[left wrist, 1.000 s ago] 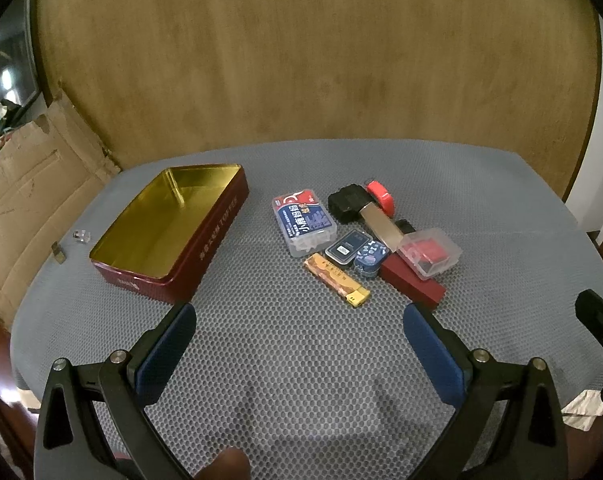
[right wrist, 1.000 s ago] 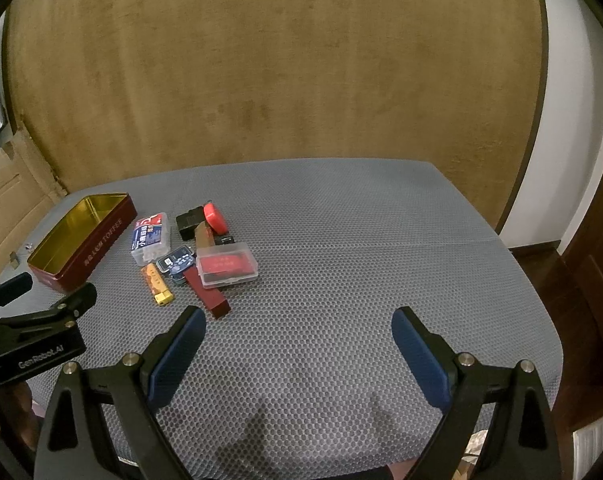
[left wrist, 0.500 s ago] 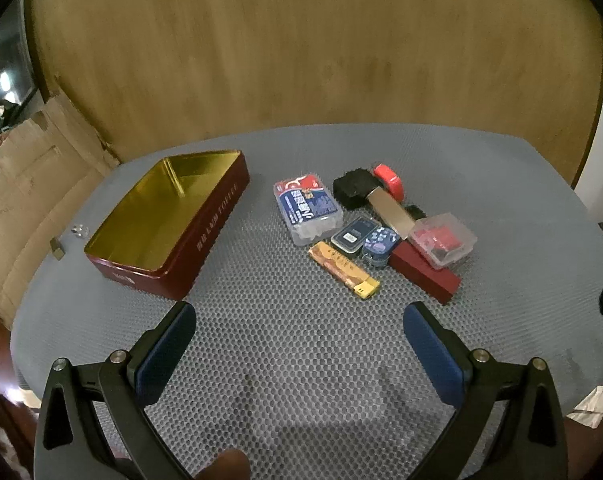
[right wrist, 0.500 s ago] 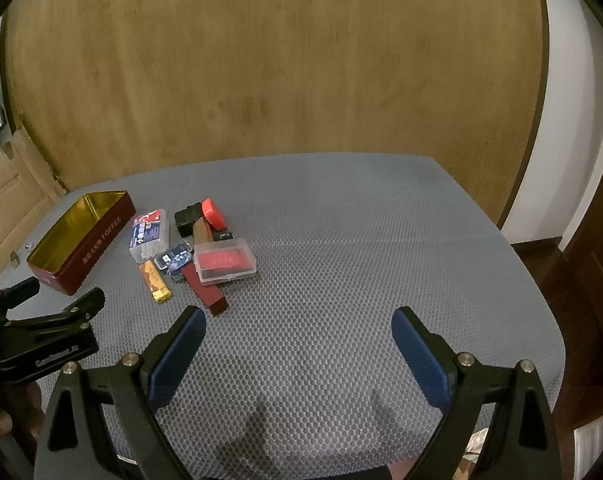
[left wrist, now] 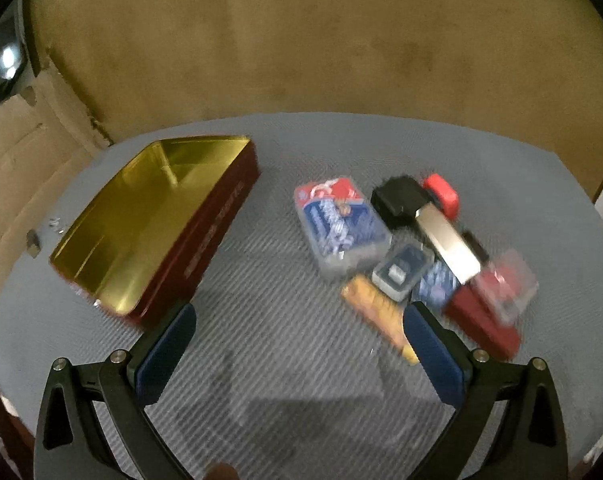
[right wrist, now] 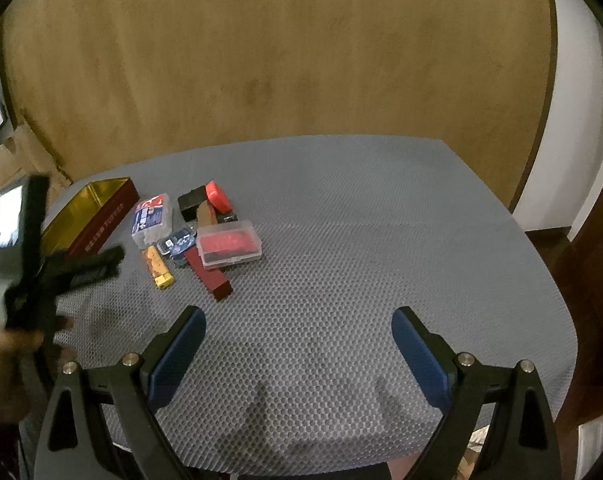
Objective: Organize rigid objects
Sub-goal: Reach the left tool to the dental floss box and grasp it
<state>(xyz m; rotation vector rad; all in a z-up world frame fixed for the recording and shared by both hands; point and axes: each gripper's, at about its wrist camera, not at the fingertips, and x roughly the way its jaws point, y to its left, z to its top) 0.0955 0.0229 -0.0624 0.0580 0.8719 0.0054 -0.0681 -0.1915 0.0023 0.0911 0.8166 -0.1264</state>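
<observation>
Jaws on our left gripper [left wrist: 299,344] and right gripper [right wrist: 297,344] gape empty; we'd pinch the stiff, light yellow bar [left wrist: 375,312] across its 2 long sides.

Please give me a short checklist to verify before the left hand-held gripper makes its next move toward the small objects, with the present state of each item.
1. Left hand-held gripper open and holding nothing: ok.
2. Right hand-held gripper open, over bare grey honeycomb mat, apart from the pile: ok.
3. Red rectangular metal tin with gold interior open and holding nothing: ok.
4. Yellow-orange slim bar, nearest the left hand-held gripper, free on top: ok.
5. Dark red long box free to lift: not ok, the clear plastic case with red contents lies over its far end.
6. Left wrist view sharp enough for aiming: not ok, blurred.
</observation>
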